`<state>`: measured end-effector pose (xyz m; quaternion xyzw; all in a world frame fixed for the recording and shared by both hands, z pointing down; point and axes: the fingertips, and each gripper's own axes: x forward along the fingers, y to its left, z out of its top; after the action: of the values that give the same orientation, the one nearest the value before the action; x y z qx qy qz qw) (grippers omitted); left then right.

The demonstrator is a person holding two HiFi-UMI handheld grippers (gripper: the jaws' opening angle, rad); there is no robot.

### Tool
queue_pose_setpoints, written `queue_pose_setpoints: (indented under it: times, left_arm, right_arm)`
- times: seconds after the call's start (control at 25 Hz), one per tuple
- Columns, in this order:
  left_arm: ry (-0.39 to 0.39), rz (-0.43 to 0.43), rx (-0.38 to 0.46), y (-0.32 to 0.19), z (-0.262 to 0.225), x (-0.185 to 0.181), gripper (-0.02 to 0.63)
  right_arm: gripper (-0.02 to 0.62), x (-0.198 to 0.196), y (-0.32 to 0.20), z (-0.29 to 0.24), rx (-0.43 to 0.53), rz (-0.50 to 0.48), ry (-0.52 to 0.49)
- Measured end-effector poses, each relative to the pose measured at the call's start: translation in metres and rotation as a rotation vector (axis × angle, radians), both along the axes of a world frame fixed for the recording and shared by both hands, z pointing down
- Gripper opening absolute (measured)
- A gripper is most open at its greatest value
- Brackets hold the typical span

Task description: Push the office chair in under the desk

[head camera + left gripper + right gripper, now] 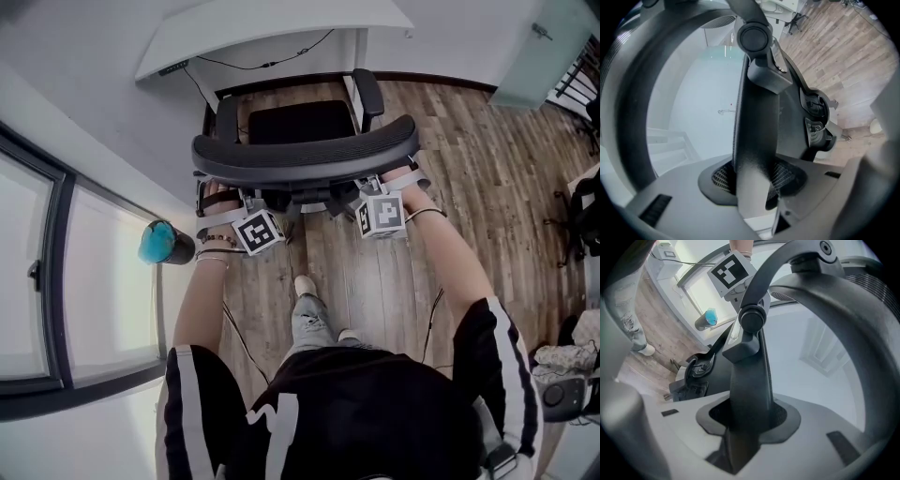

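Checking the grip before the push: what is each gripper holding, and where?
Both hold the office chair: the left gripper clamps one backrest bar, the right gripper the other bar.

White desk point(272, 28) ahead, office chair point(295, 122), left gripper point(246, 208), right gripper point(373, 199) at its backrest point(305, 155)

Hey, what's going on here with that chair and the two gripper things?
A person stands behind a black office chair with a gripper in each hand. The left gripper has its jaws closed on a dark strut of the chair's back, and the right gripper grips a matching one. The chair faces a white desk by the wall. In the head view its seat is not yet under the desk.
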<state>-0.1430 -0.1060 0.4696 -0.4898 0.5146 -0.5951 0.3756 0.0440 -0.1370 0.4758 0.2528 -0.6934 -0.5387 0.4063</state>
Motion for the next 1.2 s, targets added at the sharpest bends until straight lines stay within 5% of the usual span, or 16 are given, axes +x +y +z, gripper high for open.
queue_pose_setpoints:
  times: [1.2]
  left_arm:
    - [0.020,0.068,-0.004,-0.098,-0.005,-0.002,0.176]
  right_arm:
    - [0.147,-0.007,-0.102,-0.002,0.001,-0.024,0.001]
